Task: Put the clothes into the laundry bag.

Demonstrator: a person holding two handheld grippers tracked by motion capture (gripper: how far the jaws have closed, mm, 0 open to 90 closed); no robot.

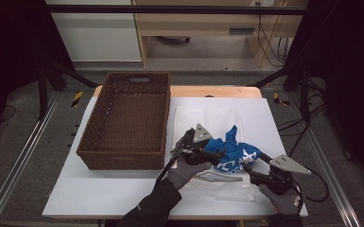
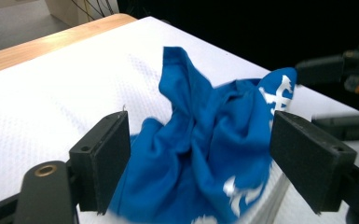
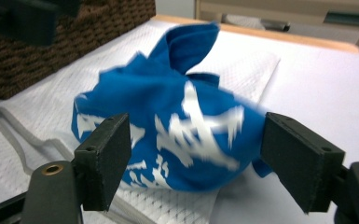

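A crumpled blue garment (image 1: 231, 147) with white print lies on a white mesh cloth (image 1: 203, 116) on the table, right of centre. My left gripper (image 1: 216, 155) reaches in from the garment's left side. In the left gripper view its jaws (image 2: 205, 149) stand wide apart with the blue garment (image 2: 205, 135) bunched between them, not pinched. My right gripper (image 1: 250, 166) comes in from the garment's lower right. In the right gripper view its jaws (image 3: 200, 154) are spread on either side of the printed blue bundle (image 3: 182, 116) without squeezing it.
A brown wicker basket (image 1: 94, 118) stands on the left half of the white table cover (image 1: 99, 189), close to the left hand, with nothing inside. A wooden table edge (image 1: 217, 91) runs along the back. Dark frame posts stand at both sides.
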